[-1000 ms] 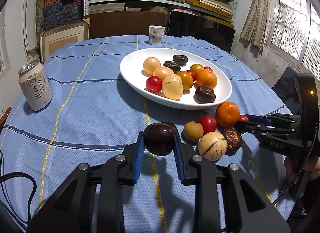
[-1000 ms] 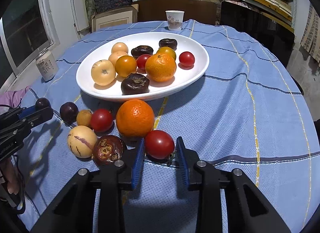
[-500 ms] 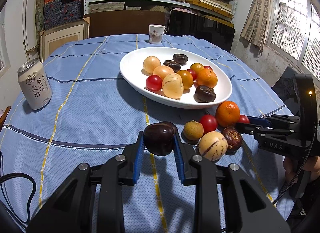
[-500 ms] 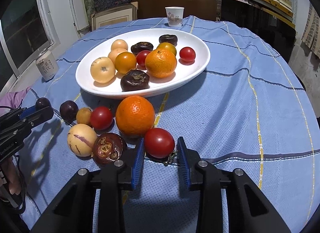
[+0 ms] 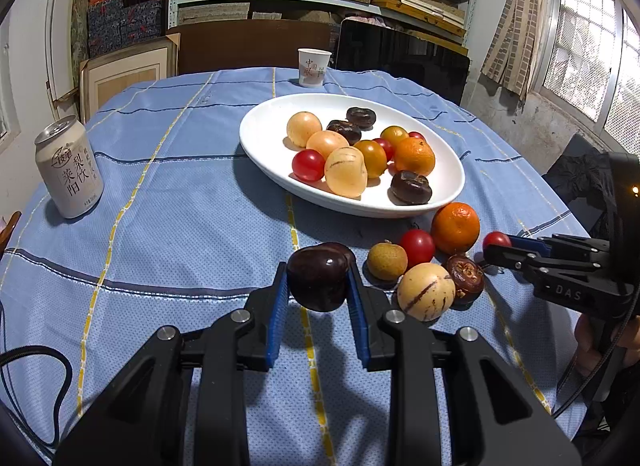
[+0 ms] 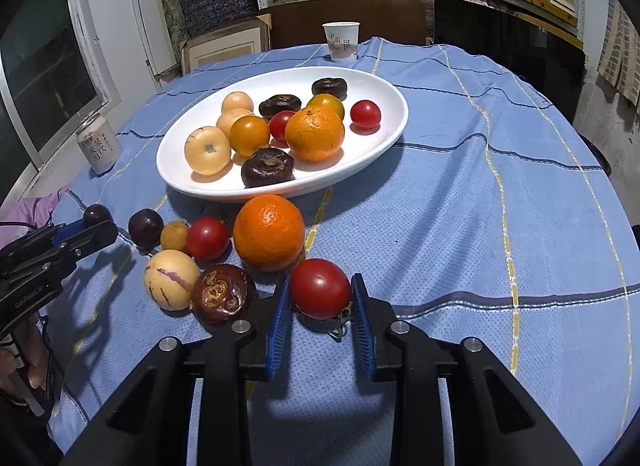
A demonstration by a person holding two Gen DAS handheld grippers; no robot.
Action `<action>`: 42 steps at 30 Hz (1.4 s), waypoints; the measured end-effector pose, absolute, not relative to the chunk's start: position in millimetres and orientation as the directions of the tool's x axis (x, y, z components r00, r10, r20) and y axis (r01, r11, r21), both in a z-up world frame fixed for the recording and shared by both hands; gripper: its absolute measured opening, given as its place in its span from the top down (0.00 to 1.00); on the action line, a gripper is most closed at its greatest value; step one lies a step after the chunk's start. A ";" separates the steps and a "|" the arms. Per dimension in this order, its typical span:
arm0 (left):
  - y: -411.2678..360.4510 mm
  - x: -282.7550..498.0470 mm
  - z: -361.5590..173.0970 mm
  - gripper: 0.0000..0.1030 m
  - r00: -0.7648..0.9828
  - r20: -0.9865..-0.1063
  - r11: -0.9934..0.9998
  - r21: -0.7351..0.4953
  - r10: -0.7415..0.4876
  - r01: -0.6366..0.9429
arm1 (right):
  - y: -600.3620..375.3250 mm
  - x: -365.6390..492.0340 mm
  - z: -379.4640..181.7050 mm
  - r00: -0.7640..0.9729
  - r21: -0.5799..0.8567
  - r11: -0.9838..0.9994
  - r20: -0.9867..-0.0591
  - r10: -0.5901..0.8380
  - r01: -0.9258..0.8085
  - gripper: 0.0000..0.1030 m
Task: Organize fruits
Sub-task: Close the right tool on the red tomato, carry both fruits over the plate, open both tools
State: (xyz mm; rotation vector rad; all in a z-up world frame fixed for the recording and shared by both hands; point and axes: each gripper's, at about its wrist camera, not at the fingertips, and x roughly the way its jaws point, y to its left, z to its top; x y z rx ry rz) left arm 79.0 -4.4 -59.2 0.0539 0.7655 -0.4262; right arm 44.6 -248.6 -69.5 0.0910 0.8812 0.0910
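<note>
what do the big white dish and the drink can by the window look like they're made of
White dish: probably glazed ceramic, possibly melamine; smooth, glossy, uniformly white with soft reflections. Drink can: likely aluminium; bare silvery metal rim on top, with a matte pale printed wrap.

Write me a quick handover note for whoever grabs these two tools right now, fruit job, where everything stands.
Left tool: shut on a dark plum, near the cloth.
Right tool: jaws closing around a red tomato; pads at its sides.
White plate: already holds about eleven fruits.
Still loose on the blue tablecloth: orange, small tomato, speckled pale melon, brown mangosteen-like fruit, small yellow-brown fruit, second dark plum.
Left to do: presumably plate both held fruits, then the six loose ones.
</note>
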 end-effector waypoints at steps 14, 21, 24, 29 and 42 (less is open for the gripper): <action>-0.5 61.4 -51.6 0.73 0.665 -0.652 0.911 -0.102 -0.365 0.400 | -260.6 7.6 -54.6 0.669 0.149 0.988 -0.731 0.131 -0.032 0.70; 2.7 63.3 -34.0 0.73 0.659 -0.652 0.908 -0.116 -0.375 0.402 | -266.2 7.9 -34.4 0.706 0.159 0.986 -0.694 0.142 -0.042 0.70; 0.7 75.4 -21.1 0.73 0.667 -0.650 0.912 -0.106 -0.365 0.395 | -263.7 18.3 -19.6 0.723 0.136 0.989 -0.677 0.136 -0.058 0.70; -7.2 108.6 -6.9 0.73 0.670 -0.651 0.917 -0.107 -0.356 0.384 | -257.7 52.4 15.0 0.762 0.089 0.992 -0.636 0.126 -0.090 0.70; -30.2 200.0 -17.4 0.73 0.642 -0.692 0.929 -0.116 -0.330 0.351 | -229.1 198.1 38.8 0.740 0.051 0.989 -0.659 0.137 -0.138 0.70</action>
